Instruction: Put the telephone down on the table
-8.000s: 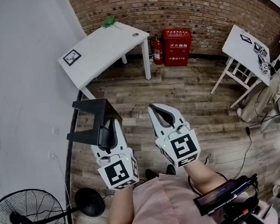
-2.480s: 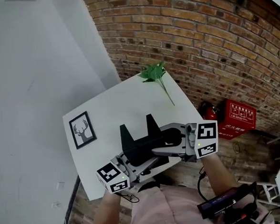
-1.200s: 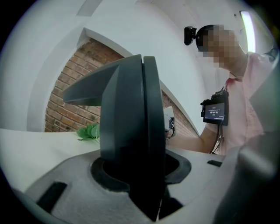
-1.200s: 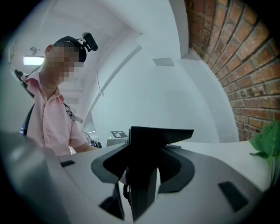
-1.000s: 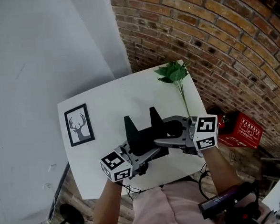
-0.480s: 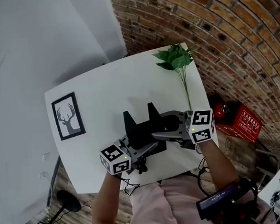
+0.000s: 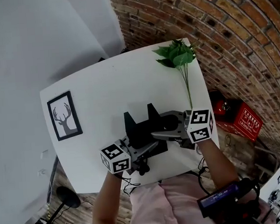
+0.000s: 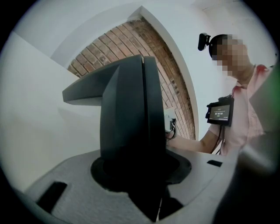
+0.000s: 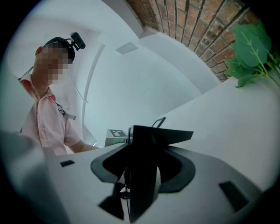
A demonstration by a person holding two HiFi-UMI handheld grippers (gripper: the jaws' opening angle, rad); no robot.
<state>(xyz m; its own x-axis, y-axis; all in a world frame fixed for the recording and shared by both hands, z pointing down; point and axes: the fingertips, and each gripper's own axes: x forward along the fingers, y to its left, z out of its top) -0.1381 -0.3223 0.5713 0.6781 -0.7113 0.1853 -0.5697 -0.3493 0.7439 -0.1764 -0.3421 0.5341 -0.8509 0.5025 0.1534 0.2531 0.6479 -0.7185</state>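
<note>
Clamped in the left gripper [image 7: 148,145] and right gripper [image 7: 156,132] near the counter's [image 7: 105,87] front edge, the telephone [image 7: 140,129] could be toppled by uneven release.

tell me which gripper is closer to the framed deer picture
Left. The left gripper grips the black telephone on the side facing the deer picture; the right gripper grips its far side, towards the green sprig.

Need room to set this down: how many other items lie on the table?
2: framed deer picture at the left edge; leafy green sprig at the far right corner.
</note>
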